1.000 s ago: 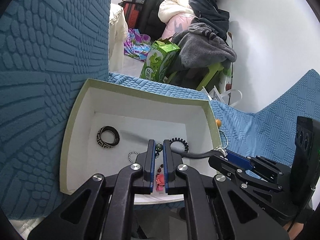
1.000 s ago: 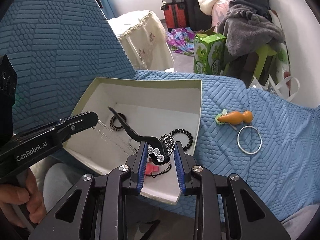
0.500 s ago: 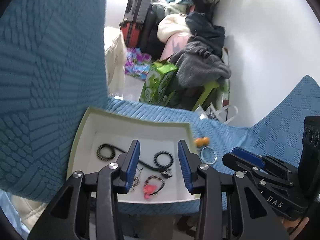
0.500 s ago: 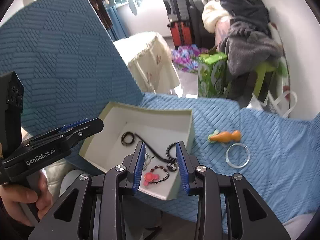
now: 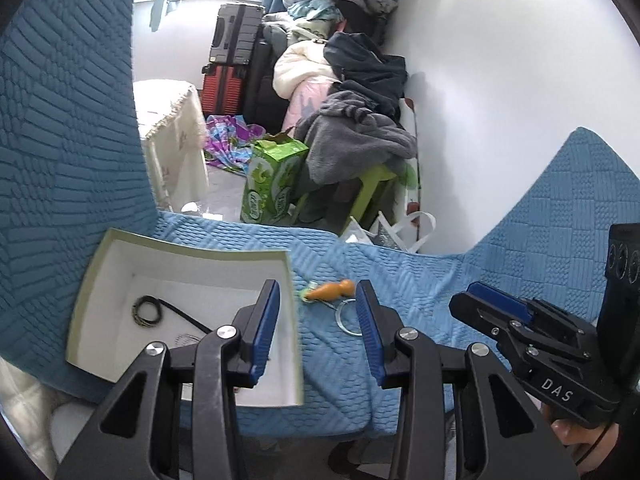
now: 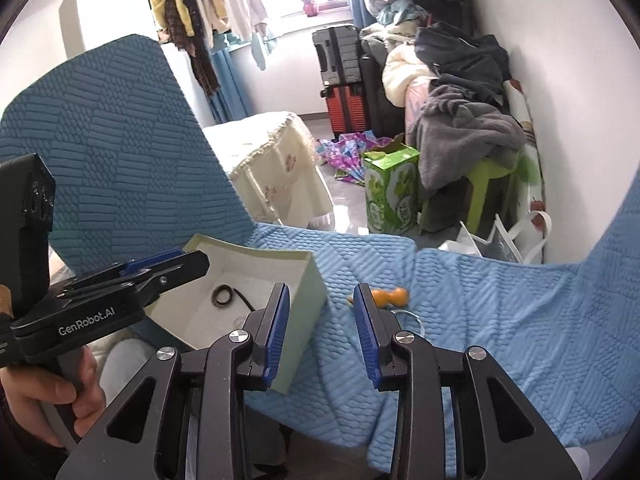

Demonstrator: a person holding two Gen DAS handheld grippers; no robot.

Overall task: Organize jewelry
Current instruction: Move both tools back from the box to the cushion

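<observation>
A shallow white box with a green rim (image 5: 192,250) (image 6: 248,249) lies on the blue quilted cover at the left. Inside it I see a dark patterned ring bracelet (image 5: 147,311) (image 6: 223,295) and a black band; other pieces are hidden behind my fingers. An orange carrot-shaped clip (image 5: 331,289) (image 6: 390,295) and a clear ring (image 5: 347,318) (image 6: 408,317) lie on the cover right of the box. My left gripper (image 5: 319,330) is open and empty, raised above the box's right edge. My right gripper (image 6: 321,332) is open and empty, raised above the cover near the clip.
The blue cover (image 6: 500,320) rises at left and right and ends at a far edge. Beyond it stand a green carton (image 5: 272,184), a green stool with heaped clothes (image 5: 360,148), a white cloth-covered table (image 6: 276,176) and suitcases (image 6: 340,80).
Both grippers let go of the jewelry they held over the box, opened wide, and pulled back and up. The black band and the pieces now lie in the box.
</observation>
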